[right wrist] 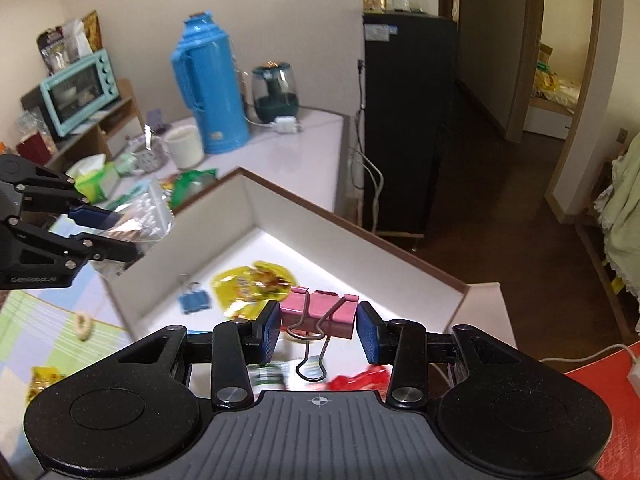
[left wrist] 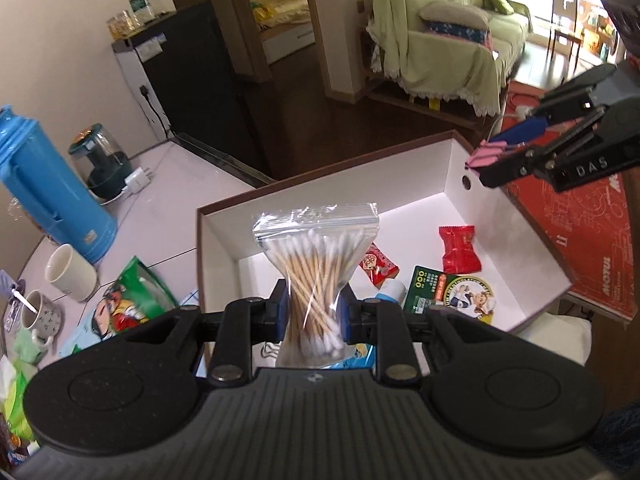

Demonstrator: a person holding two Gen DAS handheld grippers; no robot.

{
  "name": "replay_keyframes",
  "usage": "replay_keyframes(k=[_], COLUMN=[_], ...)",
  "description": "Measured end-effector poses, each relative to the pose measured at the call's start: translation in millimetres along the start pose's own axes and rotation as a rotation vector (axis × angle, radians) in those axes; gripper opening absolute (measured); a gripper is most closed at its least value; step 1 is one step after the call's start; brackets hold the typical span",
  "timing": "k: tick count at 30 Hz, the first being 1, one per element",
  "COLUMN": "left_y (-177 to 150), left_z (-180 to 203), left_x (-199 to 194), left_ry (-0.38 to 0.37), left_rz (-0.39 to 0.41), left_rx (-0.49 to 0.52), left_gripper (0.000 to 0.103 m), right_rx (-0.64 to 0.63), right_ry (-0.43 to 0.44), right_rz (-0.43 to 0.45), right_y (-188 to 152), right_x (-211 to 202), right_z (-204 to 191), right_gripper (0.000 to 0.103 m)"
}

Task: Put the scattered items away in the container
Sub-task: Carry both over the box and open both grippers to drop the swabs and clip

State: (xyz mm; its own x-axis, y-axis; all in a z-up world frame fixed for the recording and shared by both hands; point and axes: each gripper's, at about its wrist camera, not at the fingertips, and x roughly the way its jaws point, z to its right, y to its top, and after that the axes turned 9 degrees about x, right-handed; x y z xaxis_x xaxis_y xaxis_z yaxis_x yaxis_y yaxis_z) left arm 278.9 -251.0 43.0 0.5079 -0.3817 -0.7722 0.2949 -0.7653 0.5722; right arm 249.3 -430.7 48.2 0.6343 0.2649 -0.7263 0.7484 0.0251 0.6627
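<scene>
My left gripper [left wrist: 314, 314] is shut on a clear zip bag of cotton swabs [left wrist: 316, 256], held upright over the near-left corner of the white box with a brown rim [left wrist: 454, 184]. In the right wrist view the same bag [right wrist: 146, 210] hangs in the left gripper [right wrist: 120, 236] at the box's left wall. My right gripper [right wrist: 318, 332] is shut on a pink binder clip [right wrist: 320, 312] above the box [right wrist: 404, 288]. That clip [left wrist: 486, 156] shows over the box's far-right corner in the left wrist view. A red packet [left wrist: 460, 250], a green packet [left wrist: 426, 288], a yellow packet [right wrist: 252, 284] and a blue clip [right wrist: 194, 300] lie inside.
A blue thermos [left wrist: 52, 192], a white cup [left wrist: 70, 268], a mug [left wrist: 38, 314] and a green snack bag [left wrist: 134, 304] stand left of the box. A red board [left wrist: 592, 232] lies to its right. A ring-shaped snack [right wrist: 83, 326] rests on the checked cloth. A black fridge [right wrist: 408, 120] stands behind.
</scene>
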Motion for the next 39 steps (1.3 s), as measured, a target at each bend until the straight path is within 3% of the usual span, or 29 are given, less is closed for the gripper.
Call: replay_keyframes(k=[9,19,39], left_y=[22,30,28], left_z=[-1,-2,-9], left_x=[55,98,128], left_ry=[-0.017,-0.019,-0.068], left_rz=[-0.063,-0.140,-0.159], left_rx=[-0.003,0.018,-0.006], left_gripper=[0.022,0.023,0.023], right_rx=[0.014,-0.026,-0.037], right_ry=[-0.014,0.008,0.013], right_rz=[-0.060,-0.114,-0.171], right_y=[12,16,19], right_x=[42,70,113], right_z=[36,42,45], right_gripper=[0.040,0.040,0.041])
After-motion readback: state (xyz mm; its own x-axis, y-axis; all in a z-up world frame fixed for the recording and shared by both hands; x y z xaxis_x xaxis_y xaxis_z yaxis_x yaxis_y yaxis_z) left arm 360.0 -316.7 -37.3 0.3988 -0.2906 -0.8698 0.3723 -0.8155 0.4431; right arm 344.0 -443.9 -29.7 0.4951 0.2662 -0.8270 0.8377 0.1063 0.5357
